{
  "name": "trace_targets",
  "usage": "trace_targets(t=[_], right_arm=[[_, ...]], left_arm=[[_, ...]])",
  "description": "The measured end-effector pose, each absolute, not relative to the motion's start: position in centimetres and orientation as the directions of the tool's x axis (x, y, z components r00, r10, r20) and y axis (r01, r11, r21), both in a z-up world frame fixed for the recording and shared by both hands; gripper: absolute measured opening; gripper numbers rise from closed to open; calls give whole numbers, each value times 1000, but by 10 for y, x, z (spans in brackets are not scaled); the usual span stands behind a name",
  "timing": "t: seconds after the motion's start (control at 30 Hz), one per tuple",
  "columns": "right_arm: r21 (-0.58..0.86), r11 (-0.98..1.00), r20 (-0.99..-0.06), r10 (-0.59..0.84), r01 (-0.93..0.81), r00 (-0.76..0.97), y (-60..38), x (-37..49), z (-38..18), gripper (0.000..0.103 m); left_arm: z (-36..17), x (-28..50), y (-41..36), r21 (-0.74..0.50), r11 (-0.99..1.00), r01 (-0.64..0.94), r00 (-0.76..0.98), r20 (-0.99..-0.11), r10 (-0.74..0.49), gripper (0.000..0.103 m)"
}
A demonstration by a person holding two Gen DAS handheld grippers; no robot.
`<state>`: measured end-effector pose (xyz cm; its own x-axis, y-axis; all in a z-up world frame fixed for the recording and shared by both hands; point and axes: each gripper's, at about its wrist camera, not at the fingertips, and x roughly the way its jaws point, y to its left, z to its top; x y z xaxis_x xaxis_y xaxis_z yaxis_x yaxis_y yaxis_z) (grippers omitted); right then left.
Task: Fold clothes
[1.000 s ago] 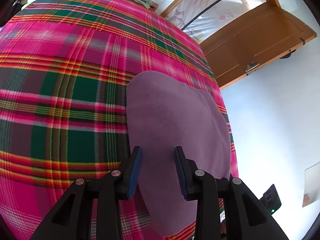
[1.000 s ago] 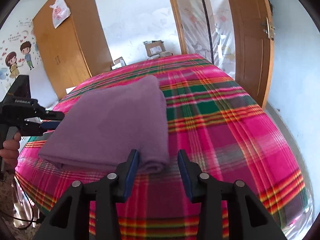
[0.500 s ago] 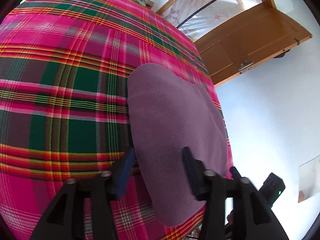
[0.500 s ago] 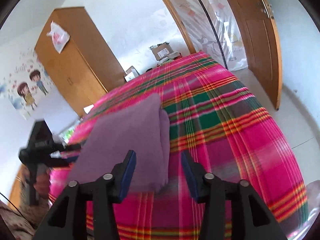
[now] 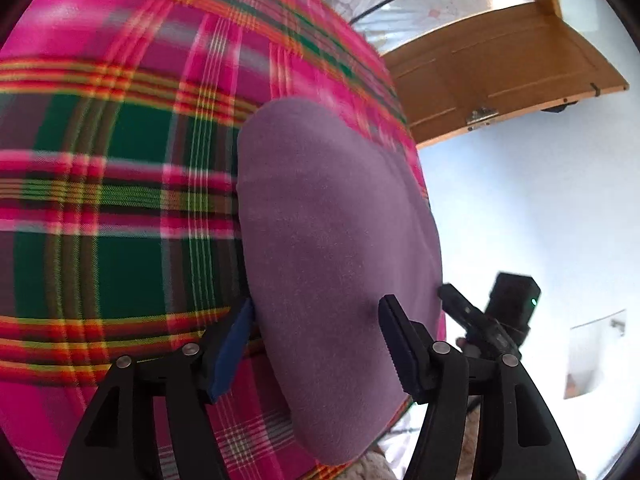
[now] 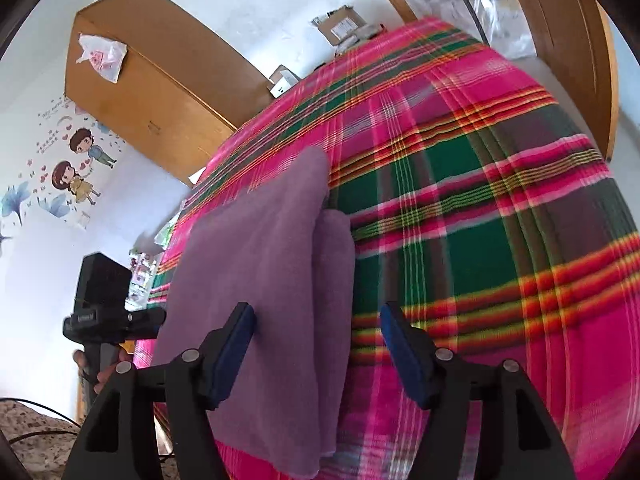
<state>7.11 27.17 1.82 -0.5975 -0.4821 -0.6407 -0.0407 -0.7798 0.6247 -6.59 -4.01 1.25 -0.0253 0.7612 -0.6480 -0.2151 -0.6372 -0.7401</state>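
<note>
Left claw [image 5: 316, 344] spread wide, straddling purple cloth [image 5: 336, 240]

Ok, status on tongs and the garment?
Both tongs, left and right, just opened, gripping nothing. Folded purple garment flat on plaid bedspread. Nothing in the way.

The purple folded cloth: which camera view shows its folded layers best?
The right wrist view. There the purple folded cloth shows its flat top and a second rolled layer along its right side on the plaid bedspread. The left wrist view shows only its smooth top, no layers.
</note>
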Motion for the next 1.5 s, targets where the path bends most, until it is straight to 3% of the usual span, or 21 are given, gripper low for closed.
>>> trace_targets(t=[0.7,1.0,1.03,1.1,1.2,1.33,1.5], right_arm=[[684,-725,-609,-628,80,-484,260,36,13,71],[659,-748,-620,-598,77,-509,248,37,14,71],[652,-754,-622,-593,81,-511,246,38,15,70],[640,-765,-631,-582,80,-514,238,39,13,58],[633,-771,-638,-576,78,-512,233,39,10,45],[620,-780,-640,-564,83,-521,223,37,15,36],[614,-787,-641,-543,62,-542,219,41,23,31]], left_arm=[[-10,-79,-36,-850,-522,-67,79,-526,846,70],[7,-57,-22,-787,-592,-174,58,-608,792,70],[8,-55,-21,-783,-596,-179,55,-613,788,70],[8,-51,-21,-779,-598,-189,47,-615,787,69],[7,-46,-25,-774,-606,-181,35,-621,783,60],[4,-42,-29,-789,-595,-156,26,-605,796,51],[7,-38,-28,-794,-581,-178,29,-594,804,49]])
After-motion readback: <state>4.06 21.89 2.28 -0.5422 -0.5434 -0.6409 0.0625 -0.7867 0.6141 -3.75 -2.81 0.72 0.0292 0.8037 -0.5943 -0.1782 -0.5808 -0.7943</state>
